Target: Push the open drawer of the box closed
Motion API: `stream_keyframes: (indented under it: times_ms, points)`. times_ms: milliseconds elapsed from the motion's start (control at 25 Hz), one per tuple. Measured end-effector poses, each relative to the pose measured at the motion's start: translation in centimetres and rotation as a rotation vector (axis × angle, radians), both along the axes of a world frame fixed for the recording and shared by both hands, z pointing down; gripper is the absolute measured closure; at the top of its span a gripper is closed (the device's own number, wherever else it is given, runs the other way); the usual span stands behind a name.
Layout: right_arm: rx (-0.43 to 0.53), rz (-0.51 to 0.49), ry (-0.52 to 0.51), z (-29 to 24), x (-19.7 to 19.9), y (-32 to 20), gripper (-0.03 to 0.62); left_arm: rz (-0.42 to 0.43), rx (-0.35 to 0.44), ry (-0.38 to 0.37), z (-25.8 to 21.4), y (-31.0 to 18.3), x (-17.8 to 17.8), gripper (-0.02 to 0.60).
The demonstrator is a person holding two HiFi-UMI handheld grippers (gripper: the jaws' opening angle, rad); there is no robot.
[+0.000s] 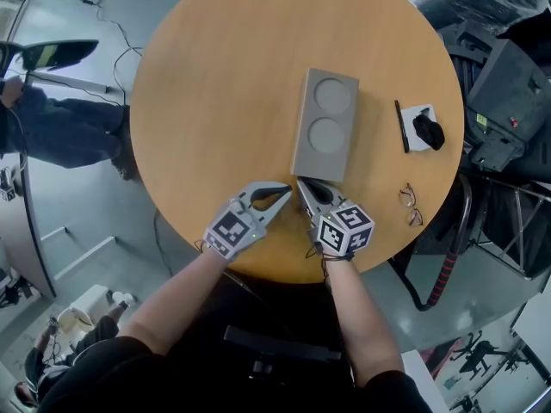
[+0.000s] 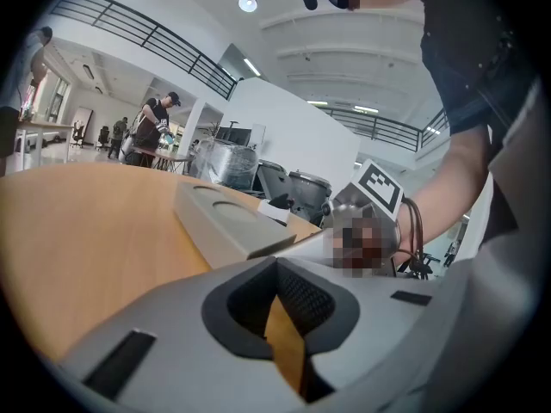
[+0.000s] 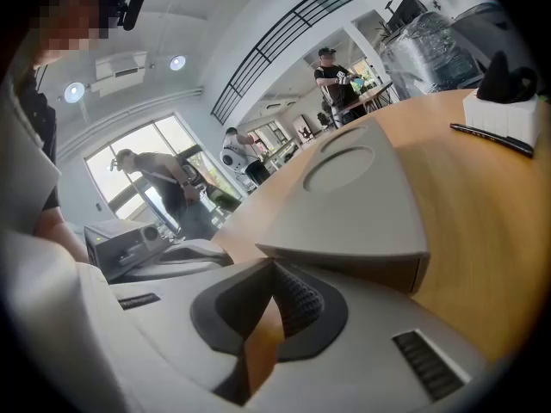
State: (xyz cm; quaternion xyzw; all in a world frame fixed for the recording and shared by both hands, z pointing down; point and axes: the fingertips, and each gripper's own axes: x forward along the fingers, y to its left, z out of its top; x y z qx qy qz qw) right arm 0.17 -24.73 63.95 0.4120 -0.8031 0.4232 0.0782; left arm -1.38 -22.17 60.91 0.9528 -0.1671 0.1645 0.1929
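We hold the left gripper (image 1: 275, 198) and right gripper (image 1: 306, 188) clenched, with nothing between the jaws. They sit side by side, their tips just beside the near end of the grey box (image 1: 325, 126), which lies mid-counter (image 1: 215, 101).

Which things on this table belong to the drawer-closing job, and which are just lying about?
Job: box; left gripper and right gripper, both shut, by the box's near end.
Lying about: pen; glasses; white block with a black object on it.
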Motion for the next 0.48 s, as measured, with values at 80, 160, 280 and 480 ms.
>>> stream_keyframes:
  times_ms: [80,160,280,480]
  points:
    - [0.002,-0.006,-0.009,-0.5,0.0,0.2,0.588,-0.001,0.013,-0.003,-0.5,0.0,-0.1,0.551]
    - [0.017,-0.013,-0.016,-1.4,0.1,0.5,0.588,-0.002,0.027,-0.003,-1.2,0.3,-0.1,0.551]
    - [0.073,-0.025,-0.026,-3.8,0.2,1.1,0.588,-0.025,0.031,0.015,-2.9,0.9,-0.4,0.551]
    - [0.231,-0.063,-0.047,-10.8,0.6,2.5,0.588,-0.032,0.047,0.072,-7.7,2.8,-0.2,0.550]
